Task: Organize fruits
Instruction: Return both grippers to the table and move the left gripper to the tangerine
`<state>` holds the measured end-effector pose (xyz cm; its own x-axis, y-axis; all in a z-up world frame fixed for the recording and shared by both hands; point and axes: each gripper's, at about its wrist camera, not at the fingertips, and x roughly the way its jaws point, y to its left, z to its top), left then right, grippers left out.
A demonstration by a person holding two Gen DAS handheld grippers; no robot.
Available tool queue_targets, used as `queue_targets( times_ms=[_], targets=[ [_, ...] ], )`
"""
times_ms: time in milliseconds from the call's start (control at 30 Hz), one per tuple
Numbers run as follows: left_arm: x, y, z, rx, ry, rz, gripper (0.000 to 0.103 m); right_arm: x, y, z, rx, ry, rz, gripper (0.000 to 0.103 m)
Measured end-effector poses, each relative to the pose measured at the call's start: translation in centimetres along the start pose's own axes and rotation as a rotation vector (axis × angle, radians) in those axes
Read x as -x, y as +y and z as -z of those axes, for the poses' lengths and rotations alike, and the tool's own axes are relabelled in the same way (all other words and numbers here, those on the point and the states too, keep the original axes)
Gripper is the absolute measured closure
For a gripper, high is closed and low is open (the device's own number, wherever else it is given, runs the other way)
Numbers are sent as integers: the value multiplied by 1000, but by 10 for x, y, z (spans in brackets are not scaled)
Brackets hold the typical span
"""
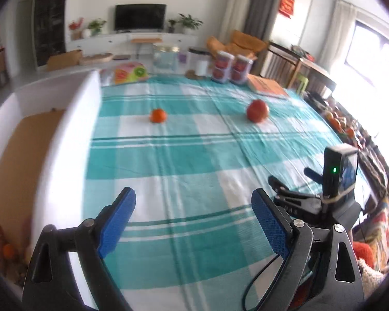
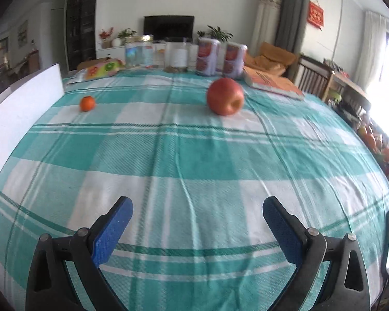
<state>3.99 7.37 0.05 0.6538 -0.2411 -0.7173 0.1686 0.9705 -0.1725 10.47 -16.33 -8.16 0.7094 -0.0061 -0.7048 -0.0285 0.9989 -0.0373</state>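
Observation:
A small orange [image 1: 158,115] and a red apple [image 1: 257,110] rest apart on a teal-and-white checked tablecloth [image 1: 184,160]. My left gripper [image 1: 193,202] is open over the near part of the cloth, well short of both fruits, nothing between its blue pads. In the right wrist view the apple [image 2: 225,96] lies ahead and slightly right, the orange [image 2: 87,103] far left. My right gripper [image 2: 197,211] is open and empty above the cloth [image 2: 194,160]. The right gripper's body [image 1: 332,189] shows at the left view's right side.
A white box [image 1: 64,134] with a brown cardboard floor stands at the left table edge; an orange fruit [image 1: 8,251] lies in its near corner. At the table's back stand jars [image 2: 207,57], a fruit-print packet [image 2: 101,70] and an orange book [image 2: 272,81].

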Motion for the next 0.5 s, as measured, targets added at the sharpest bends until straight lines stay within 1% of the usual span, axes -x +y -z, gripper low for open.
queue_targets(
  times_ms=[33,100,167,233,400,433,500],
  targets=[
    [-15,-11,-1,-30,19,4,11,5,-10,-1,-36,-3,-4,3],
    [-45,-27,0,-82,52,-13,11,8,-19,1,-86,10,1,3],
    [-70,-30,3,-116,77,-49,11,6,-24,2,-111,38,-2,3],
    [-93,-33,3,-128,94,-79,11,0,-26,2,-123,69,-3,3],
    [-125,-18,6,-129,94,-168,11,-19,-29,5,-154,149,-8,3],
    [-129,-16,7,-134,97,-188,10,-20,-29,6,-158,149,-11,2],
    [-132,-11,7,-115,89,-175,9,-22,-28,6,-152,153,-10,0]
  ],
)
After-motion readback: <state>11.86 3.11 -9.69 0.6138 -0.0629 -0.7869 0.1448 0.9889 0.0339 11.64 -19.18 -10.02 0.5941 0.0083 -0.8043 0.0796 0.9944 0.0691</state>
